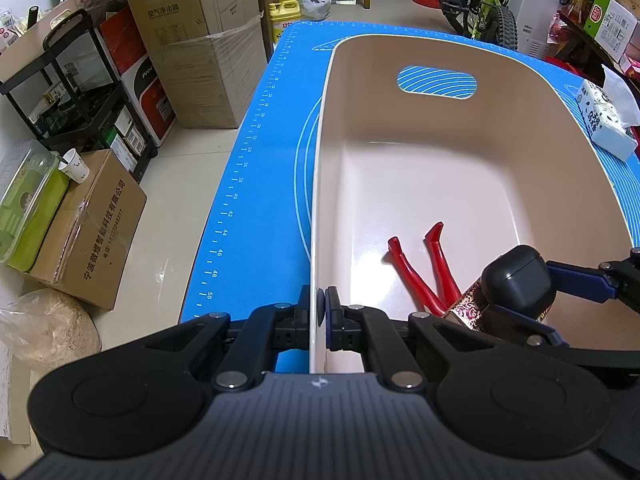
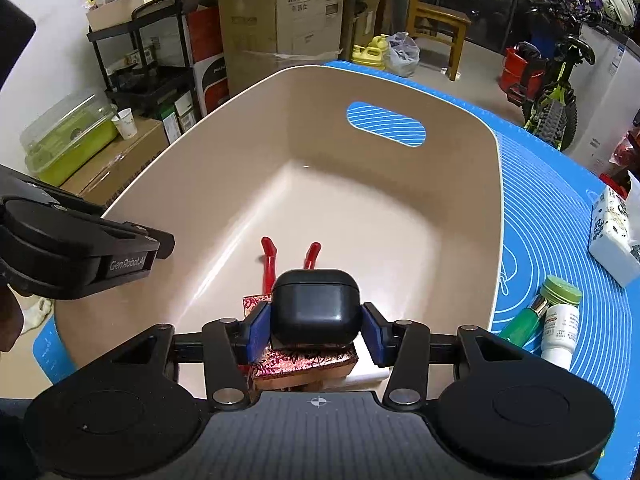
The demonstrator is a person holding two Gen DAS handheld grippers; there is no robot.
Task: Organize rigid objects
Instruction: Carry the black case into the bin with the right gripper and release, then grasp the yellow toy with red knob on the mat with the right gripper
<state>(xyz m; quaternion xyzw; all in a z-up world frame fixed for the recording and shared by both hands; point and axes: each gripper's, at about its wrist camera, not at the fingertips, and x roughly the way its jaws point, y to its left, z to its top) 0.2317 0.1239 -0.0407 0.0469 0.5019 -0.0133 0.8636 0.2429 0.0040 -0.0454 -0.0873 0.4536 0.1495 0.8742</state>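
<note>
The right gripper (image 2: 316,334) has its blue pads (image 2: 259,330) pressed against both sides of a black earbud case (image 2: 316,306), holding it upright above the near end of a beige plastic basin (image 2: 248,140). The left wrist view shows the same case (image 1: 518,282) clamped between those blue pads over the basin's (image 1: 440,128) interior. Directly beneath the case lies a small box wrapped in red and gold patterned fabric (image 2: 308,364), tilted against the near wall; whether the case touches it cannot be told. Farther in, on the basin floor, a pair of red-handled pliers (image 2: 290,256) lies with its handles splayed toward the far end, seen too from the left wrist (image 1: 420,268). The left gripper (image 1: 322,316) is pinched tight onto the basin's near left rim, one pad inside and one outside the wall. The basin stands on a blue silicone mat (image 1: 256,184) with printed ruler marks. On the mat to the right of the basin lie a green bottle (image 2: 528,320) and a white bottle with a green cap (image 2: 562,320), touching each other, and beyond them a pack of tissues (image 2: 614,232). Cardboard boxes (image 1: 200,52) and a green bicycle (image 1: 484,0) stand on the floor past the table.
</note>
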